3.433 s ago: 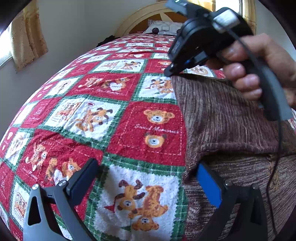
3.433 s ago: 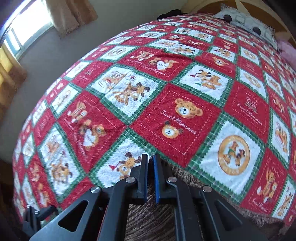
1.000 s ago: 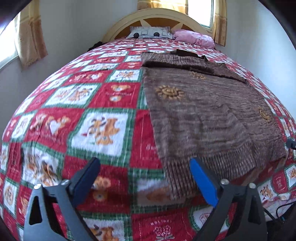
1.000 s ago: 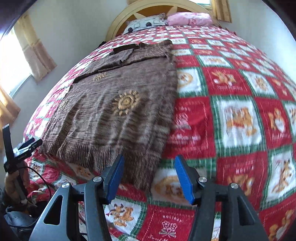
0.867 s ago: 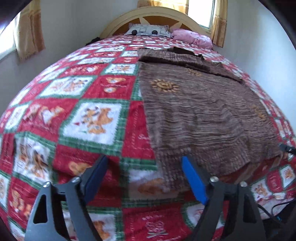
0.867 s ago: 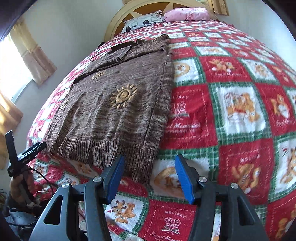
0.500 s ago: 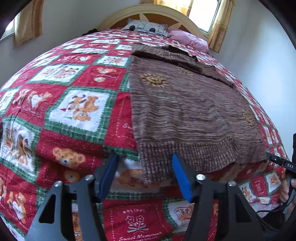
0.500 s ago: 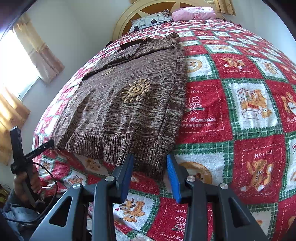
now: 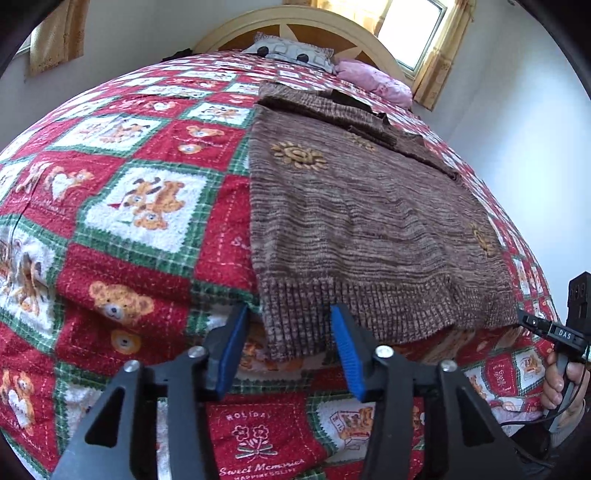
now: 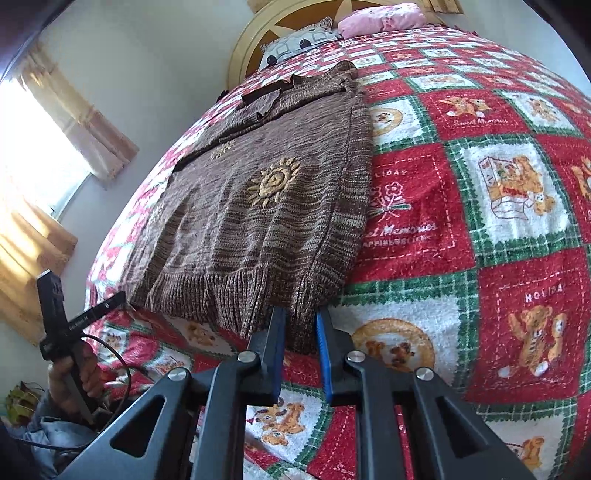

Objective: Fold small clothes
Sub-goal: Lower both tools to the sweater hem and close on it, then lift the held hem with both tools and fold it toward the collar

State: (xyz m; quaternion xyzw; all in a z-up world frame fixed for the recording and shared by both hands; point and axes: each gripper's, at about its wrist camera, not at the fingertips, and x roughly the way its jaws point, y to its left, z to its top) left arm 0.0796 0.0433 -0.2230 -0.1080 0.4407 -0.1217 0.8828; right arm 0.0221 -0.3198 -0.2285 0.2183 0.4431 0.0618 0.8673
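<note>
A brown knit sweater (image 9: 369,221) with sun motifs lies flat on the bed, its ribbed hem (image 9: 369,306) toward me. My left gripper (image 9: 288,314) straddles the hem's left corner. Its jaws are closing, and bedspread still shows between the left pad and the knit. In the right wrist view the same sweater (image 10: 266,206) ends at a hem corner (image 10: 300,325) that fills the narrow gap of my right gripper (image 10: 299,321), whose jaws are closing onto it. Each view shows the hand (image 9: 557,380) holding the other tool; the hand (image 10: 74,373) at the left is beside the bed.
A red, green and white teddy-bear bedspread (image 9: 140,206) covers the bed. A patterned pillow (image 9: 291,51), a pink pillow (image 9: 373,79) and a rounded headboard (image 9: 229,27) stand at the far end. Curtained windows (image 10: 37,155) flank the bed; a wall (image 9: 524,129) runs close on the right.
Both grippers have drawn in on the hem's two corners and their jaws have narrowed, the right much more. The sweater itself has not shifted over the last second.
</note>
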